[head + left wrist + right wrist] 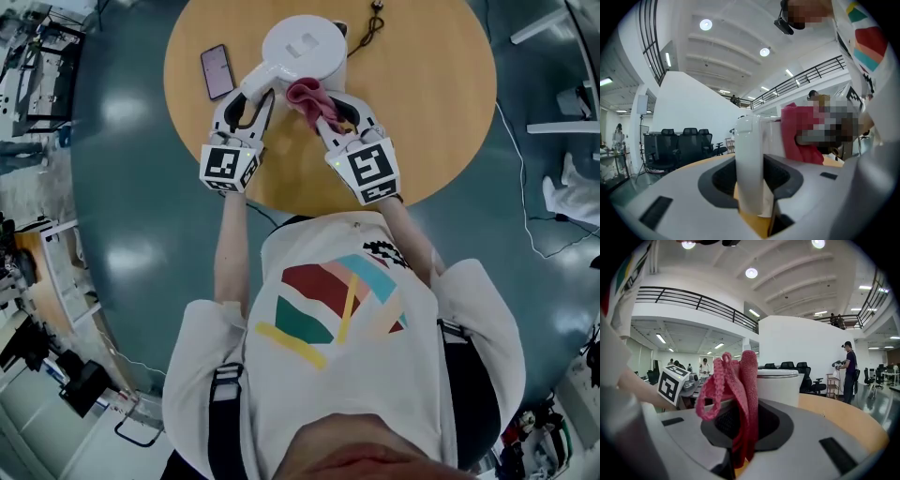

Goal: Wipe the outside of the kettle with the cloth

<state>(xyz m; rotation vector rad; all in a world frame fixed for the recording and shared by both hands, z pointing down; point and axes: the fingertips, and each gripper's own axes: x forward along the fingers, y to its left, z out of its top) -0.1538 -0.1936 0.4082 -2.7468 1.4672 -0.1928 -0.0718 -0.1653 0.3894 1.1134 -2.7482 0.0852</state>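
Two grippers work at a white kettle (302, 47) on a round table (431, 103). The left gripper (251, 94) is clamped on the kettle's stiff handle (749, 159), probably the surest hold. The right gripper (325, 105) pinches a soft, limp red cloth (305, 92) beside the kettle's near wall, which looks smooth and likely slippery.

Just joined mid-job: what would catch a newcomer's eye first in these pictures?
The white kettle stands at the far side of the round wooden table, its handle clamped in the left gripper. Right beside it, the right gripper pinches a red cloth, held up at the kettle's side. A phone lies on the table left of the kettle.
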